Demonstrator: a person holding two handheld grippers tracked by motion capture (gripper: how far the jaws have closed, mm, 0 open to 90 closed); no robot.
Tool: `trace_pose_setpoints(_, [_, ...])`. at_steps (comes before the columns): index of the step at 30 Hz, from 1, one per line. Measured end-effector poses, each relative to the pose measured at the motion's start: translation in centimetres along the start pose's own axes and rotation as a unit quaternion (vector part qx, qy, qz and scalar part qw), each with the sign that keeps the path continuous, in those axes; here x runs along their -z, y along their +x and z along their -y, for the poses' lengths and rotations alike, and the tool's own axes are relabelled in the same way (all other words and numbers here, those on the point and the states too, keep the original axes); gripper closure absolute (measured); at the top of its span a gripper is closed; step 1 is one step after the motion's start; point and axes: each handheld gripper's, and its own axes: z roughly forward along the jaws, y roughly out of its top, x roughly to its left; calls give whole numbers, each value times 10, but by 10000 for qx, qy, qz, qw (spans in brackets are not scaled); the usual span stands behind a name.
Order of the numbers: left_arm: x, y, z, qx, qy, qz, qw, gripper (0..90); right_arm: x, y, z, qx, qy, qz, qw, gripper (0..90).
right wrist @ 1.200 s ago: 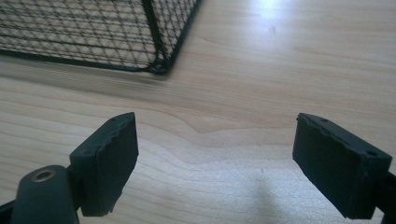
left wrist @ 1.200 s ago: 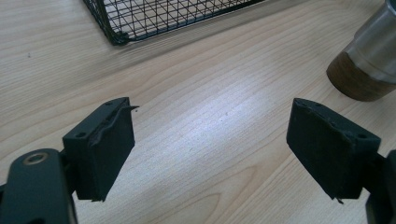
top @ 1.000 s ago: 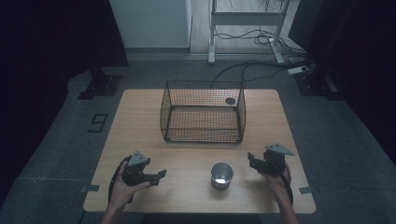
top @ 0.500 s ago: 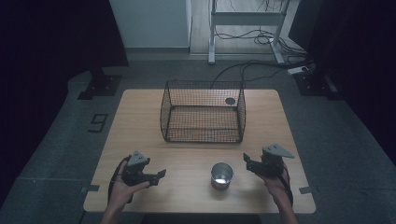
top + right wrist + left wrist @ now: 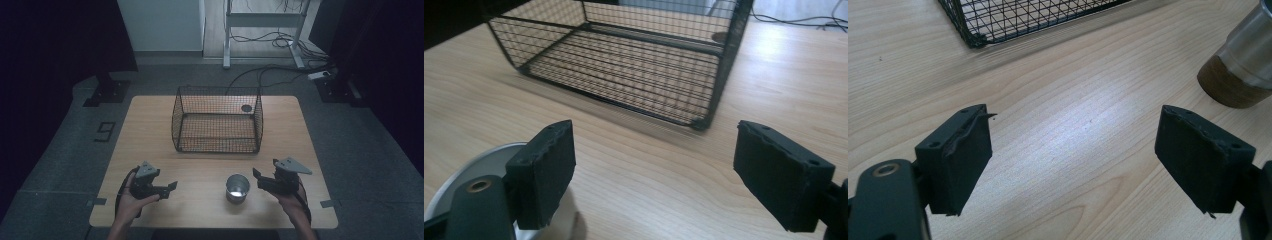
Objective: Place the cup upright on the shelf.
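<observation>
Steel cup [image 5: 237, 187] is standing upright on the table [image 5: 150, 130], front-centre, w/ the wire basket [image 5: 217, 125] behind it. Right gripper [image 5: 261, 179] is hovering just right of the cup, not touching; in the right gripper view its jaws are standing wide apart, nothing btwn them, cup rim [image 5: 469, 175] at lower left behind one jaw. Left gripper [image 5: 171, 187] is resting well left of the cup, jaws likewise spread & empty.
</observation>
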Motion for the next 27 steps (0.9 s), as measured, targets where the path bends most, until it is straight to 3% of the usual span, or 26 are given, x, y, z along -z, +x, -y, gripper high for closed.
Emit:
trace_pose_setpoints(17, [0, -1, 0, -14, 20, 11, 10000, 155, 3, 32, 0, 253, 32, -556, 9981, 157])
trace_pose_setpoints(27, [1, -1, 0, -21, 3, 15, 10000, 155, 0, 46, 5, 420, 162, -747, 9962, 138])
